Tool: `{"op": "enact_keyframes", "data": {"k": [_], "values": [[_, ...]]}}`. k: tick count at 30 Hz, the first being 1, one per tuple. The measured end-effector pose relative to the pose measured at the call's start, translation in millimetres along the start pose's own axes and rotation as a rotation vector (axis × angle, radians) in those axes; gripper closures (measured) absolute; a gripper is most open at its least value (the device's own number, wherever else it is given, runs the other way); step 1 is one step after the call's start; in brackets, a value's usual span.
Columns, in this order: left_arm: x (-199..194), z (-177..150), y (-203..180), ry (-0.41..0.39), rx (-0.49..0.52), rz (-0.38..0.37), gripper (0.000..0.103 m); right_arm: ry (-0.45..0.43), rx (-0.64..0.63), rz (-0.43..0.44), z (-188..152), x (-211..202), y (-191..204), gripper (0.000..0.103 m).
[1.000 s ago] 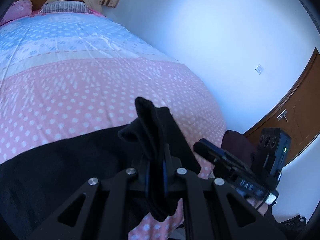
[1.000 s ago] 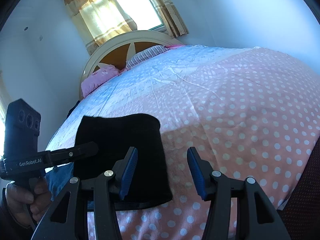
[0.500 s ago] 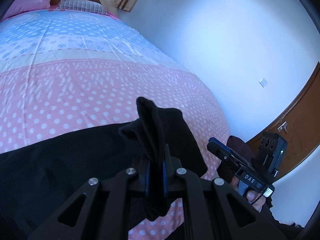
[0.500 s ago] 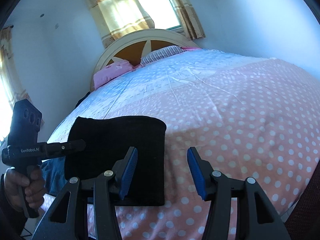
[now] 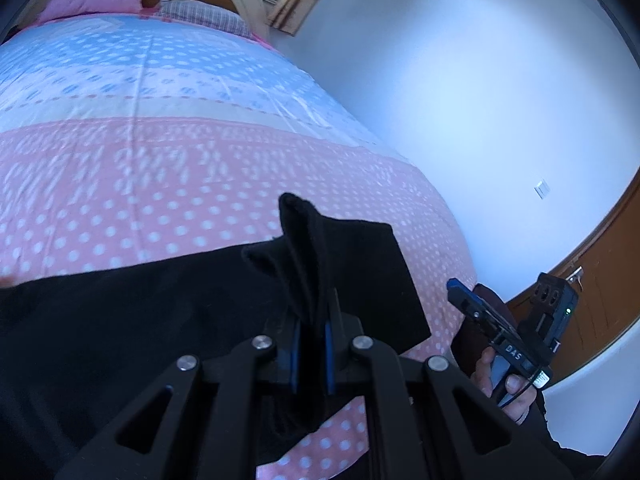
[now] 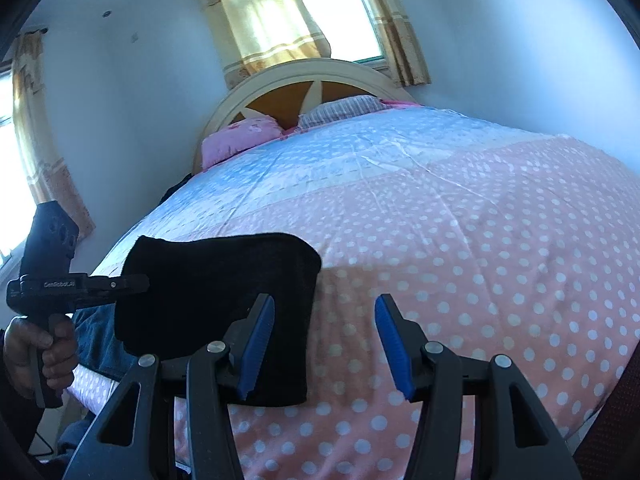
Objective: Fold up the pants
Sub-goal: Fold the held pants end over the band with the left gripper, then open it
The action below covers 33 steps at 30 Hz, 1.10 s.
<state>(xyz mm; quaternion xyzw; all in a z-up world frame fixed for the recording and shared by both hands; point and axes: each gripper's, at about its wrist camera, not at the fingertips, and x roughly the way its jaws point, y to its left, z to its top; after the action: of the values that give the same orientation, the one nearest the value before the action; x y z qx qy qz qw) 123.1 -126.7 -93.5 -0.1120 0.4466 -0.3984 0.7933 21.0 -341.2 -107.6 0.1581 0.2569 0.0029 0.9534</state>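
Leftmost, the left gripper [image 5: 310, 344] is pressed together on a bunched ridge of the black pants [image 5: 160, 320], soft matte cloth that stands up in a peaked fold between the blue pads. In the right wrist view that same gripper [image 6: 136, 280] reaches in from the left edge, held by a hand [image 6: 36, 356], and its tip meets the left side of the pants [image 6: 216, 304], which form a thick, roughly rectangular folded slab with rounded far corners. The slab lies at the near left corner of the bed [image 6: 460, 240], its near edge close to the mattress edge, with dark blue fabric [image 6: 96, 340] below its left side. Further right, the right gripper [image 6: 324, 344] is spread wide with nothing between its ribbed blue pads; its left finger overlaps the pants' right edge in view. Beyond lies a smooth pink and pale blue polka-dot cover, open and flat up to the pillows [image 6: 240, 140] and arched headboard [image 6: 304, 80].
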Motion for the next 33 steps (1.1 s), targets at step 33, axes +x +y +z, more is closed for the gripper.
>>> {"op": "enact_keyframes", "data": {"k": [33], "values": [[-62.5,-31.1,96.1,-0.070,-0.231,0.070,0.094,0.065,-0.272,0.175,-29.6,15.8,75.1,0.048]]}}
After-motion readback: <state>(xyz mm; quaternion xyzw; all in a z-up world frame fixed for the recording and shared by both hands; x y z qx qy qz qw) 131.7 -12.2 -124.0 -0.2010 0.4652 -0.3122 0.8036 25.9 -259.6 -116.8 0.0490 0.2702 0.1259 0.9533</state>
